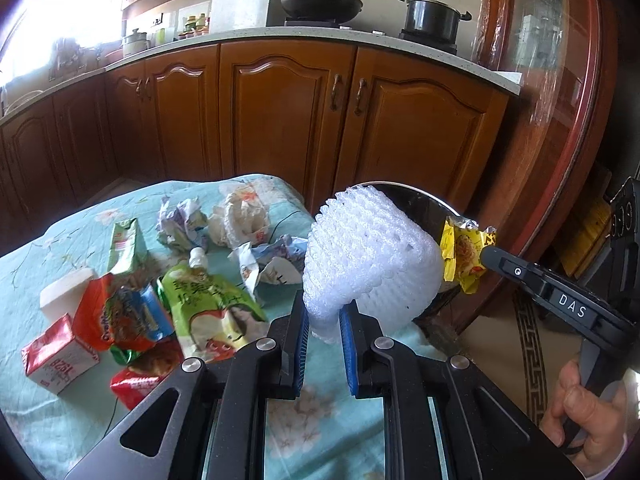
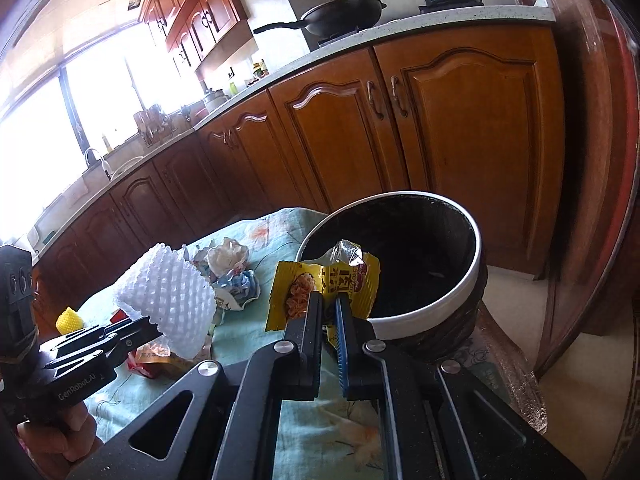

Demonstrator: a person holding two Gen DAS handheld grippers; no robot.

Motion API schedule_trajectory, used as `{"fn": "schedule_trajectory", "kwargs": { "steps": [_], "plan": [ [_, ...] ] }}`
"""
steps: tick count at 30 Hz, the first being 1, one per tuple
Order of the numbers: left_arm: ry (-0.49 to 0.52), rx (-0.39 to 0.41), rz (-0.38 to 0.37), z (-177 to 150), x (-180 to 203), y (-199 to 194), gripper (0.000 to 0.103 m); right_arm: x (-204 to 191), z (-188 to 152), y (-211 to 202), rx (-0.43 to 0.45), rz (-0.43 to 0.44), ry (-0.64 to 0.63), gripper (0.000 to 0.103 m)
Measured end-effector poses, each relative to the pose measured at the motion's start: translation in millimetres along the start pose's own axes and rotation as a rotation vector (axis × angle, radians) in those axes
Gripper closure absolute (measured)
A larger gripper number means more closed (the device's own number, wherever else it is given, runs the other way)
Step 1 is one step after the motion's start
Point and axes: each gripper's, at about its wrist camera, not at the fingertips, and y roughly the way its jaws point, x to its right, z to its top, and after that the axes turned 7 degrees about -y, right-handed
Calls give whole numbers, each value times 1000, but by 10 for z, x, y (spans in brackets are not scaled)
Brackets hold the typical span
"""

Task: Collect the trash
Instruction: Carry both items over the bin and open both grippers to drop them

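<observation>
- The place is a kitchen with brown wooden cabinets (image 1: 280, 120) and a pale countertop (image 1: 240, 36), where a black wok (image 1: 320, 2) and a dark pot (image 1: 430, 18) stand on the stove.
- In front is a table with a light green flowered cloth (image 1: 48, 420); its far edge is near the cabinets, with a strip of floor between.
- The trash bin (image 2: 432, 300), black inside with a white rim, stands at the right far corner of the table, just beside the cloth edge.
- The left gripper (image 1: 324, 320) is pinching the lower end of a white foam fruit net (image 1: 368, 256), which is lifted above the cloth, in front of the bin.
- The right gripper (image 2: 328, 308) is pressed together on a yellow snack wrapper (image 2: 320, 288), held over the near rim of the bin.
- The two held things are very close, so little free room is between them.
- More trash lies on the cloth at the left: crumpled paper (image 1: 240, 220), a green pouch (image 1: 208, 304), a red and white carton (image 1: 60, 354), a green carton (image 1: 126, 244).
- The near part of the cloth, under the grippers, is bare.
</observation>
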Motion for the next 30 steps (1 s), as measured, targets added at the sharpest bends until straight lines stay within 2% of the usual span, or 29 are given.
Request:
{"fn": "schedule_trajectory", "kwargs": {
  "steps": [12,24,27,29,30],
  "plan": [
    [25,-61,-30,494,397,842,89,484,226,259,-28,-45,39,97],
    [59,-145,-16,814,670,1594,89,802,412,674,-98,-42,49,97],
    [51,-160,-20,850,690,1701,84,841,398,743,-115,-44,53,94],
    [48,-166,-21,856,701,1746,77,878,389,791,-127,-39,64,91],
    [48,-167,-23,854,708,1761,71,904,386,807,-129,-33,74,87]
  ]
}}
